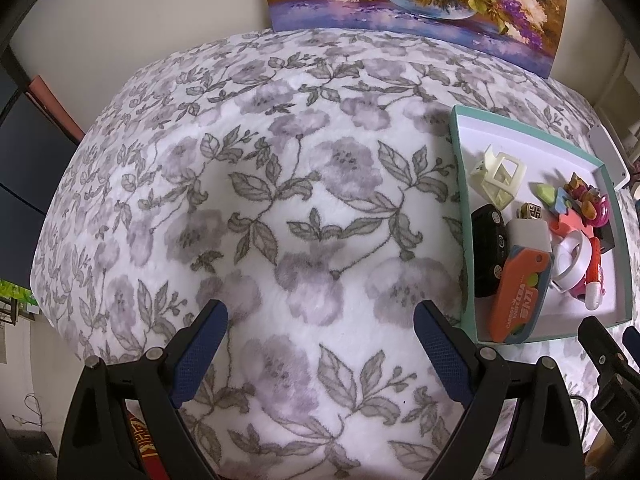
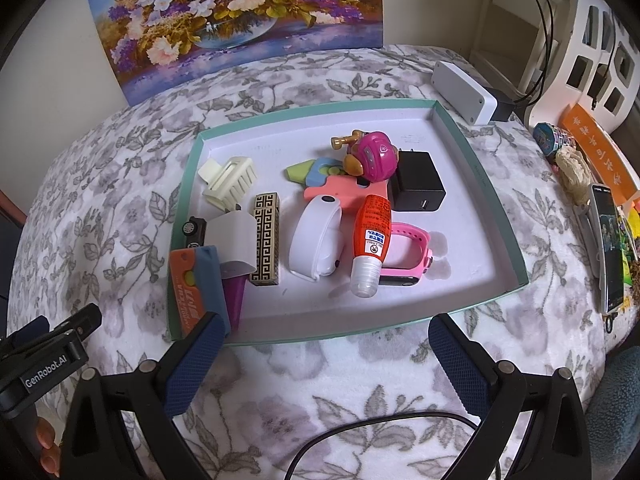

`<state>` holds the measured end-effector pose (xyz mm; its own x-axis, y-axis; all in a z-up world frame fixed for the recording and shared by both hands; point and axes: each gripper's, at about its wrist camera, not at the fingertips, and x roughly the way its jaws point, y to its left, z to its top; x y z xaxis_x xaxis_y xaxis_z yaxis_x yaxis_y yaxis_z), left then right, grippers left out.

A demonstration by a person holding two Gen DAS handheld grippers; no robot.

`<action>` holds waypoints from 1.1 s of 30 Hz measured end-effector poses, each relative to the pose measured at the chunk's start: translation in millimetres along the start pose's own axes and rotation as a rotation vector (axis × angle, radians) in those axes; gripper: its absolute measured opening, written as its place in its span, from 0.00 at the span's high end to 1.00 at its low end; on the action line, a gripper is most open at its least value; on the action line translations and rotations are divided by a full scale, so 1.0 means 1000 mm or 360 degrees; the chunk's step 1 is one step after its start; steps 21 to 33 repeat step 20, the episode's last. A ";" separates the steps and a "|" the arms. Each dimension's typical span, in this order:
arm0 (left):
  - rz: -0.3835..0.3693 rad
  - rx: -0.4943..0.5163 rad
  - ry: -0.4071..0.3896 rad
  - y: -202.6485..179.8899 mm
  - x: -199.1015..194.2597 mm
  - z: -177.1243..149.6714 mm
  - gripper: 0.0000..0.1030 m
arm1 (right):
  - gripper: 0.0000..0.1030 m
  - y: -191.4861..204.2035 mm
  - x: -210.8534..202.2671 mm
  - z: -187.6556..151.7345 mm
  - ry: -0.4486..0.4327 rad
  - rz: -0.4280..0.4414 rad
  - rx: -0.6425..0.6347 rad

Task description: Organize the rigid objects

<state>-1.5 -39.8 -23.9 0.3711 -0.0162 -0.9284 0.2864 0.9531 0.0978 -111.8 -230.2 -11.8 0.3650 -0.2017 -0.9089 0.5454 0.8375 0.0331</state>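
Observation:
A teal-rimmed white tray (image 2: 500, 216) lies on the floral cloth and holds several small rigid objects: a cream hair claw (image 2: 230, 180), a gold-patterned box (image 2: 267, 238), a white case (image 2: 316, 236), an orange glue bottle (image 2: 370, 236), a pink watch (image 2: 408, 256), a black charger cube (image 2: 418, 186), a pink-helmet toy (image 2: 374, 156) and an orange cutter (image 2: 192, 292). My right gripper (image 2: 326, 346) is open and empty just in front of the tray's near rim. My left gripper (image 1: 320, 334) is open and empty over bare cloth, left of the tray (image 1: 466, 240).
A flower painting (image 2: 236, 20) leans on the wall behind the table. A white box (image 2: 464, 92) with a black plug sits behind the tray. A phone (image 2: 608, 240), orange packet and small clutter lie at the right edge. A black cable (image 2: 380, 428) runs under my right gripper.

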 end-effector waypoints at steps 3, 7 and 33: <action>0.0002 0.0005 0.0009 -0.001 0.001 -0.001 0.08 | 0.00 0.000 0.001 -0.001 0.0000 0.0001 0.0001; 0.0014 0.0008 0.0023 -0.001 0.002 -0.001 0.08 | 0.00 0.000 0.000 -0.001 -0.0002 -0.0002 0.0001; -0.0007 0.0019 0.0054 -0.002 0.004 -0.003 0.08 | 0.00 -0.006 -0.002 0.002 -0.0017 -0.0012 0.0035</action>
